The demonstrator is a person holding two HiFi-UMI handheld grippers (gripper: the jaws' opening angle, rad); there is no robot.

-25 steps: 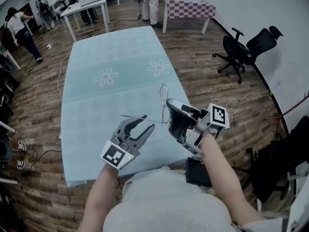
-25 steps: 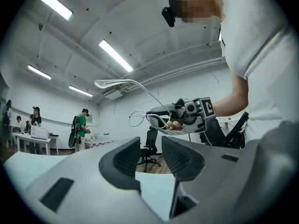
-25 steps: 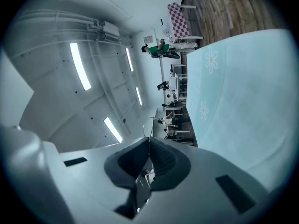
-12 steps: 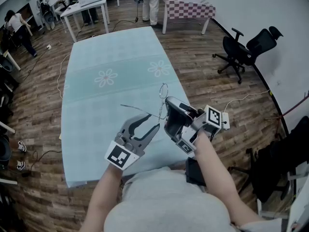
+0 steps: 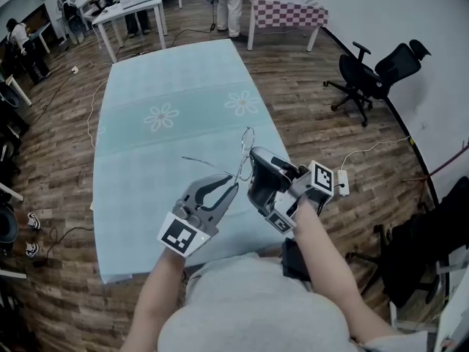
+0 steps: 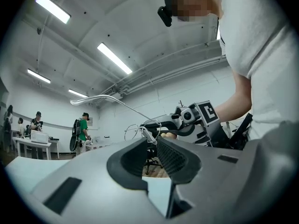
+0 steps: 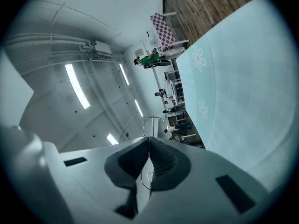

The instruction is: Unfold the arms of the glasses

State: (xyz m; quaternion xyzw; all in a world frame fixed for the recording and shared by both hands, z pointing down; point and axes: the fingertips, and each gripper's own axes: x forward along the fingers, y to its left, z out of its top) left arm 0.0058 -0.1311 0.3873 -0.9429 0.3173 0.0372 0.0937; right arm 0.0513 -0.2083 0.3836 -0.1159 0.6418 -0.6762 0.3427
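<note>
Thin wire-rimmed glasses hang in the air above the near part of the pale blue table. My right gripper is shut on their frame; the right gripper view shows a lens rim sticking out past the shut jaws. One arm is swung out to the left, curving up and away in the left gripper view. My left gripper sits at the hinge end of that arm. Its jaws are closing around the wire, with a narrow gap still showing.
The cloth has flower prints, and its near edge lies just below my grippers. A black office chair stands to the right on the wood floor. A checkered table, white desks and people are at the far end.
The left gripper has moved right, up to the glasses, and its jaws have narrowed around the arm. The right gripper has rolled slightly, and the unfolded arm has swung farther from me.
</note>
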